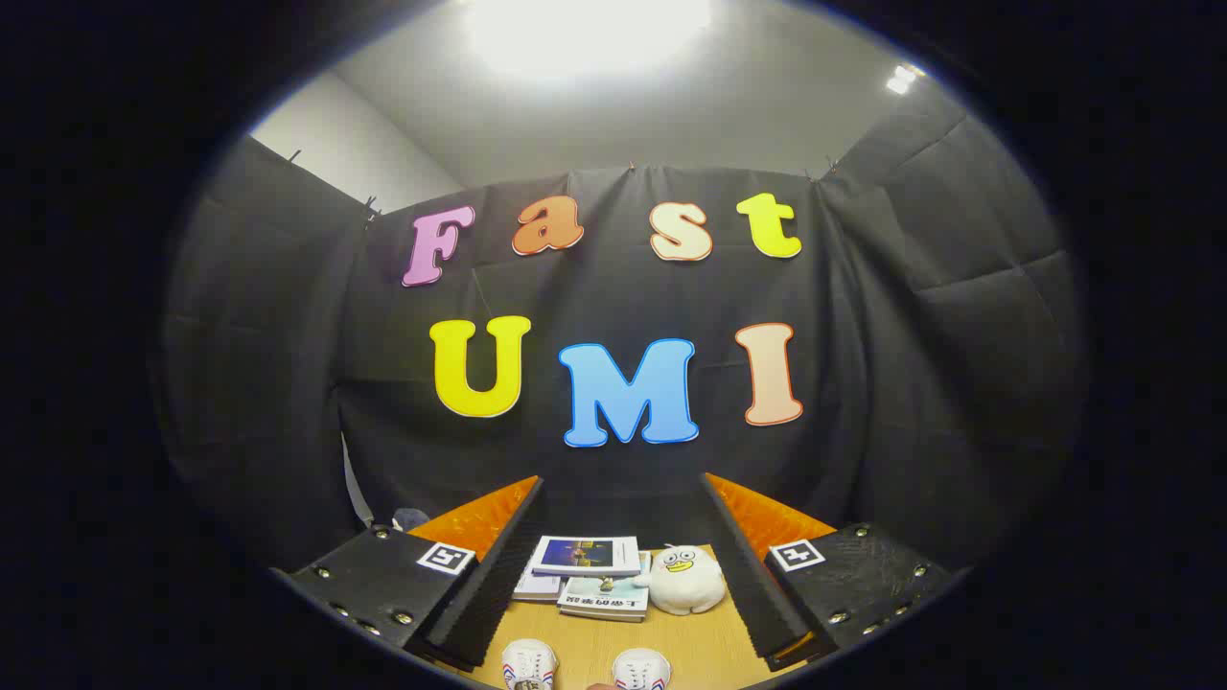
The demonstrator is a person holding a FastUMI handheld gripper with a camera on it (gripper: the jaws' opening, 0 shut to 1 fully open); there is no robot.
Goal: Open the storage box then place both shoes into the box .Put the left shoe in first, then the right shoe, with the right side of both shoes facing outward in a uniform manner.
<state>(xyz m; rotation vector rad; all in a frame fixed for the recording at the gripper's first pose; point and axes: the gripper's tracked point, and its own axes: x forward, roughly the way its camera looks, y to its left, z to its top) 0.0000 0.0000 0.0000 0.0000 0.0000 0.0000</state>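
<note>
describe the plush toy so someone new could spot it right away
On the wooden table, beyond the open gripper, books are stacked. The plush toy sits touching their right side: round, white, yellow-beaked, unlike the flat books and the shoes nearer the gripper.

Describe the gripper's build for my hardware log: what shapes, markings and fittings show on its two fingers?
The gripper has two long, flat fingers with ribbed inner faces, standing open and apart over the wooden table. Each sits on a broad plate studded with metal screws and bearing a square black-and-white marker tag. No cables visible.
</note>
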